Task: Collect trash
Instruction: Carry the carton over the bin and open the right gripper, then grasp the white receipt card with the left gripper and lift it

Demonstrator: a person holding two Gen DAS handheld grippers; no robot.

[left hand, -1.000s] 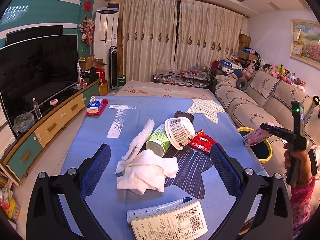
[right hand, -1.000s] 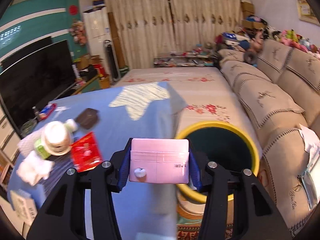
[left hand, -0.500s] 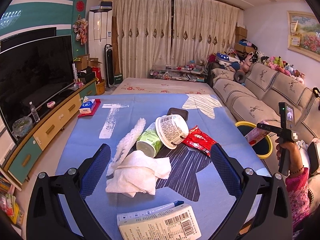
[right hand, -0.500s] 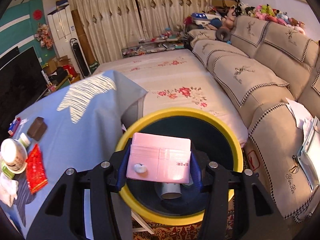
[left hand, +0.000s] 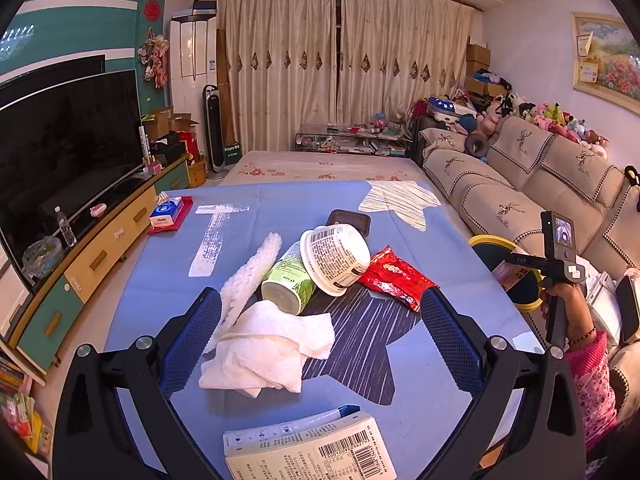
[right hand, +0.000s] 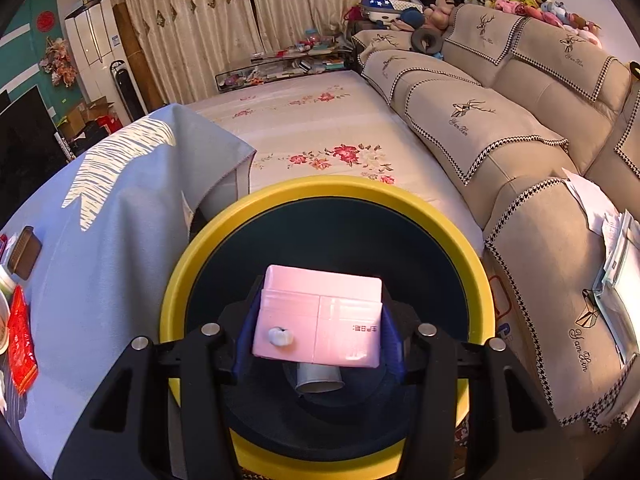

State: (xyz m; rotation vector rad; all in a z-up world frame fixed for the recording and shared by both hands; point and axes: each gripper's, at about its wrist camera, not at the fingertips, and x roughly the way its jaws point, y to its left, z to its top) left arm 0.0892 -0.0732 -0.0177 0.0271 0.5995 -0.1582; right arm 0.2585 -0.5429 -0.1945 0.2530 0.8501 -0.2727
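Note:
My right gripper [right hand: 318,328] is shut on a pink carton [right hand: 320,320] and holds it above the mouth of the yellow-rimmed bin [right hand: 320,190], which has a paper cup [right hand: 319,378] inside. The bin also shows in the left wrist view [left hand: 484,240]. My left gripper [left hand: 316,328] is open and empty above the blue-clothed table [left hand: 260,200]. Between its fingers lie a crumpled white tissue [left hand: 268,352], a green cup [left hand: 288,284], a white bowl [left hand: 336,254] and a red wrapper [left hand: 394,276]. A receipt box [left hand: 308,452] lies nearest.
A dark tray [left hand: 348,220] and a tissue pack on a red mat [left hand: 168,214] sit farther back on the table. A TV cabinet [left hand: 100,248] runs along the left. A sofa [right hand: 520,140] stands right of the bin.
My right gripper has carried the pink carton from beside the table to over the bin's mouth and lower toward it. The left gripper has drifted slightly; the trash on the table has not moved.

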